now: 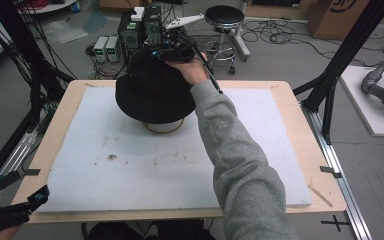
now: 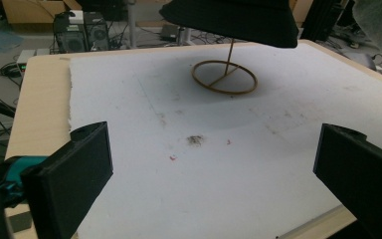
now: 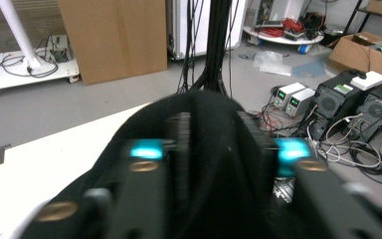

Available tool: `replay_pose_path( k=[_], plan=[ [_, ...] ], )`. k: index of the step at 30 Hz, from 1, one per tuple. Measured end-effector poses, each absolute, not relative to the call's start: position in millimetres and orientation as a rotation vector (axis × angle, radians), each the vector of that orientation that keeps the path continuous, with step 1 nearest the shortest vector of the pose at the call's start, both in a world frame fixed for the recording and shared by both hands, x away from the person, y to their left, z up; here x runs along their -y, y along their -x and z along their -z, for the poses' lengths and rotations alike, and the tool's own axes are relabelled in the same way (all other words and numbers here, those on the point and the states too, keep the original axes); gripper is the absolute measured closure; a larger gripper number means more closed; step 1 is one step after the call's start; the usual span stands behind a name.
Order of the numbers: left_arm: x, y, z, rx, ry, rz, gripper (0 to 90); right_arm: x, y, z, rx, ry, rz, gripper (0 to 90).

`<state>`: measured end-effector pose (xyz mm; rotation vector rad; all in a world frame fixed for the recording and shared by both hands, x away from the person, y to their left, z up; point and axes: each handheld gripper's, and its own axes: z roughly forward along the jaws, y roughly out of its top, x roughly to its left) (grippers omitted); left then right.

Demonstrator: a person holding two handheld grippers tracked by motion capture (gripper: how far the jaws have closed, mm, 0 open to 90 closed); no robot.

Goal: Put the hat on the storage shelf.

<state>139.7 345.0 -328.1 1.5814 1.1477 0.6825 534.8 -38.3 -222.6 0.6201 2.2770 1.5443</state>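
A: Where's the hat (image 1: 152, 95)?

B: It sits on a thin wire stand (image 2: 224, 75), a ring base with an upright rod, toward the far middle of the tabletop (image 1: 280, 95). The brim hangs free above the ring, and the ring rests on the white mat (image 1: 145, 175) that covers most of the tabletop.

A: Anything inside it?

B: I cannot tell; the crown faces up and the rod goes in from below.

A: And the right hand-held gripper (image 1: 172, 52)?

B: It's at the hat's crown, on the far right side. In the right gripper view a fold of black crown fabric stands between the two jaws. The jaws are partly apart, and whether the pads press on the cloth I cannot tell, since that view is blurred.

A: The left one?

B: The left hand-held gripper (image 2: 209, 169) is released, jaws wide with nothing between them, low at the near left corner of the tabletop, well apart from the hat.

A: Room to move?

B: The near half of the mat is bare but for a few small stains. The mat stops short of the wooden edge on the left and right. Black frame posts (image 1: 350, 50) rise just off the far right corner and along the left side. On the floor beyond the far edge stand computer cases (image 1: 140, 27) and a stool (image 1: 225, 22).
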Motion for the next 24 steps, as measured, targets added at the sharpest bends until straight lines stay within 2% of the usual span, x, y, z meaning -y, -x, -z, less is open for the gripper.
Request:
replay_pose_path(
  k=[1, 3, 4, 5, 7, 13, 24],
  plan=[
    [-344.2, -140.7, 328.3, -1.147, -1.583, -0.679, 2.4, 39.8, -534.5, 221.4, -2.265, -0.643, -1.556, 41.2],
    [-342.4, -143.0, 328.1, -1.142, -1.587, -0.674, 2.4, 44.2, -533.9, 219.1, -2.258, -0.682, -1.578, 29.7],
    [-341.5, -144.2, 327.8, -1.138, -1.590, -0.673, 2.4, 49.0, -532.4, 217.5, -2.255, -0.706, -1.580, 20.3],
    [-340.6, -145.6, 327.4, -1.133, -1.592, -0.672, 2.4, 49.0, -532.4, 217.5, -2.255, -0.706, -1.580, 20.3],
    [-338.4, -149.1, 326.6, -1.126, -1.593, -0.666, 2.4, 54.9, -528.9, 216.7, -2.252, -0.729, -1.585, 12.3],
    [-329.4, -163.1, 324.0, -1.094, -1.609, -0.650, 2.4, 76.6, -515.1, 213.9, -2.265, -0.791, -1.511, 10.9],
    [-309.8, -194.9, 320.6, -1.052, -1.616, -0.629, 2.4, 140.3, -468.3, 214.5, -2.180, -0.794, -1.528, 10.9]
  ],
)
